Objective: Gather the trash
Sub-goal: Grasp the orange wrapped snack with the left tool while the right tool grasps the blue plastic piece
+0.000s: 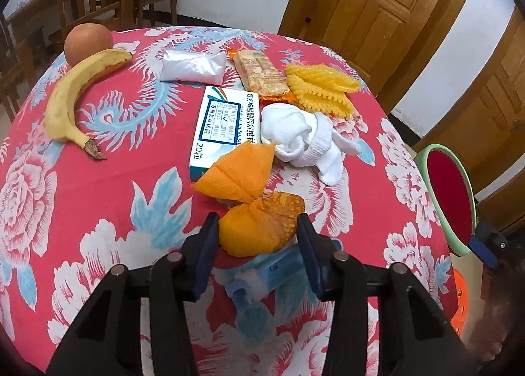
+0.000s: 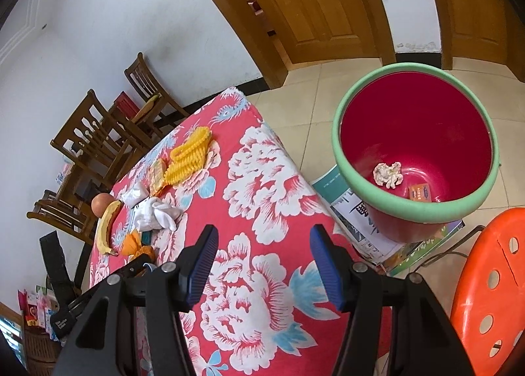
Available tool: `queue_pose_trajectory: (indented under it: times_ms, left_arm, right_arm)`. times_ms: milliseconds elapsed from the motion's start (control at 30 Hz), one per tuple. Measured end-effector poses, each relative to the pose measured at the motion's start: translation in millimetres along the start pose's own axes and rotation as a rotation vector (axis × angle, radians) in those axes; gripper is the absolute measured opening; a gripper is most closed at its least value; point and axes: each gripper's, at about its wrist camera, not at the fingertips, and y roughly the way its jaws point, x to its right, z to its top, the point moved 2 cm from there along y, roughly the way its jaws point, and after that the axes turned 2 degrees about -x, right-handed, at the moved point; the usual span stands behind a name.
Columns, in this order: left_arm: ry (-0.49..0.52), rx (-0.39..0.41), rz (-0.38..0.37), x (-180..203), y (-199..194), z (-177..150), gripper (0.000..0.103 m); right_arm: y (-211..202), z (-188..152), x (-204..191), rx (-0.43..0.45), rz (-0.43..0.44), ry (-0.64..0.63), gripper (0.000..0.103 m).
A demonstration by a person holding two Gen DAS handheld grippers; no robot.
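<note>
Your left gripper (image 1: pixel 259 238) has its jaws pressed against both sides of the orange net wrapper (image 1: pixel 259 223), which sits on the floral tablecloth (image 1: pixel 98 185) just in front of the medicine box (image 1: pixel 223 126) and the white sock (image 1: pixel 305 138). Your right gripper (image 2: pixel 264 264) hangs over the near edge of the table with its jaws spread wide and nothing between them. The red bin (image 2: pixel 416 143) with the green rim stands on the floor beside the table, with a crumpled white wad (image 2: pixel 388 174) and a small orange packet (image 2: pixel 420 192) at its bottom.
</note>
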Motion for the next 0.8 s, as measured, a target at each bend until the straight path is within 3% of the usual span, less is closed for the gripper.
queue_pose_trajectory:
  times_ms: [333,800]
  left_arm:
    - [-0.011,0.075,-0.002,-12.1,-35.5,1.6,0.045]
    - [-0.083,0.124,0.057,-59.6,-68.7,-9.9,0.046]
  right_arm:
    - [8.5,-7.3,-22.5,-0.028,0.017,-0.051,0.061]
    - [38.1,-28.9,-90.7,-0.102,0.057,-0.218,0.061]
